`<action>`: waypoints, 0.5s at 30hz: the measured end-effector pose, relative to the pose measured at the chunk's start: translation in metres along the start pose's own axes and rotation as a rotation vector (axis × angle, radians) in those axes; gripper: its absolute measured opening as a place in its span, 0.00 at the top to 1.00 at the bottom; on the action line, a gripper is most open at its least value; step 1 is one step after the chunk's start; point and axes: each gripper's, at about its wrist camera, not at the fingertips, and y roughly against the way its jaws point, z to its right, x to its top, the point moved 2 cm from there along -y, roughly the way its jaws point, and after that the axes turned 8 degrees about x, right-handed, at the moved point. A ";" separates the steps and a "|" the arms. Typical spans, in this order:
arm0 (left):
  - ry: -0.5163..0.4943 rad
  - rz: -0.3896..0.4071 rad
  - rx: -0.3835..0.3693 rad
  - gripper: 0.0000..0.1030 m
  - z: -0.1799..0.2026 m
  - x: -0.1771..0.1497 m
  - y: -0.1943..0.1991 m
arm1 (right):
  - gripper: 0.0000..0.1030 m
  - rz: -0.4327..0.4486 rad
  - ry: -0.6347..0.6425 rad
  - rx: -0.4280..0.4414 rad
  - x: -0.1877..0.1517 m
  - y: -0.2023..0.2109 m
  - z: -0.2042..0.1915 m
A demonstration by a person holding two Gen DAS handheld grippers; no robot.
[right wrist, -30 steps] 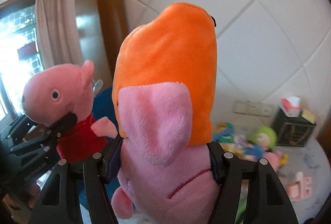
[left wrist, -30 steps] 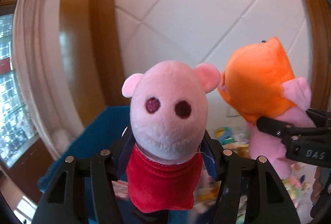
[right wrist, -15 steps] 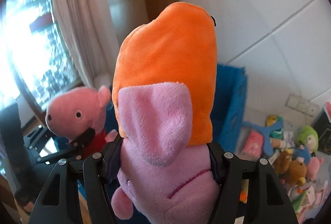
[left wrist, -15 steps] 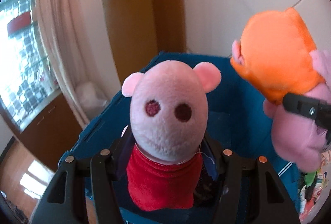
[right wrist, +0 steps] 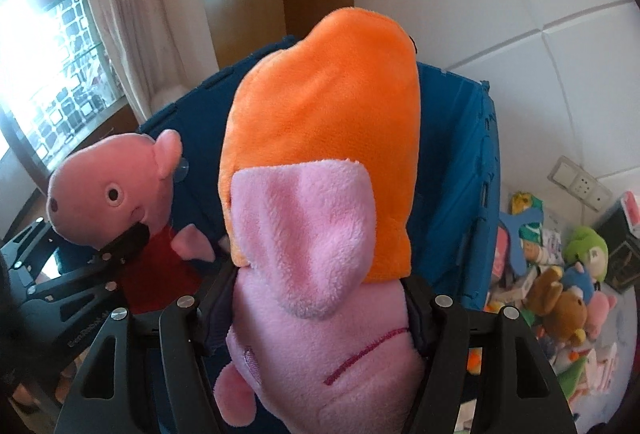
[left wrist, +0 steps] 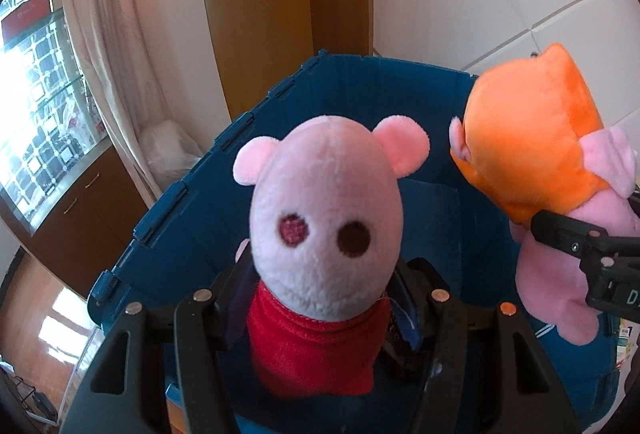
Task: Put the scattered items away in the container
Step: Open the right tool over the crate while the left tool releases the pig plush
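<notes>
Over on my left the window (left wrist: 36,81) is blazing white, with a pale curtain (left wrist: 104,33) hanging beside it and a wooden cabinet (left wrist: 84,209) below. Next along, my left gripper (left wrist: 320,310) is clamped on the pig in the red dress (left wrist: 326,230): both pads press into the red fabric at its neck, and the snout points straight up at my camera. Behind and below that toy I see the blue bin (left wrist: 192,218), its hinged rim curving round from the left wall to the back, and the pig hangs over the open mouth of it. From my right camera I see the same pig (right wrist: 108,189) side-on, with the left gripper's (right wrist: 124,246) black finger across its neck. Moving on, my right gripper (right wrist: 316,310) is closed on the pink pig in the orange dress (right wrist: 320,137), squeezed at the body between both pads, orange dress uppermost and a pink arm flopped towards me. It sits just beside the red one, also above the bin (right wrist: 452,169), whose far wall rises behind it. In my left view that orange toy (left wrist: 532,149) shows at the edge, pinched by the right gripper (left wrist: 576,238). Furthest right, a heap of soft toys (right wrist: 560,282) lies on the floor outside the bin, under a wall socket (right wrist: 580,185) on the white tiles.
</notes>
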 end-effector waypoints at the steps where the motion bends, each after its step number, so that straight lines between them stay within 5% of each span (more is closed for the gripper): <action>1: 0.004 -0.001 -0.003 0.42 0.000 -0.001 0.001 | 0.35 -0.002 0.000 -0.002 0.000 0.002 -0.002; 11: 0.006 0.020 0.002 0.41 0.006 -0.003 0.025 | 0.35 0.047 0.019 -0.031 0.007 0.015 -0.008; 15: 0.012 0.062 0.006 0.20 0.000 0.000 0.036 | 0.24 0.057 0.017 -0.041 0.003 0.019 -0.010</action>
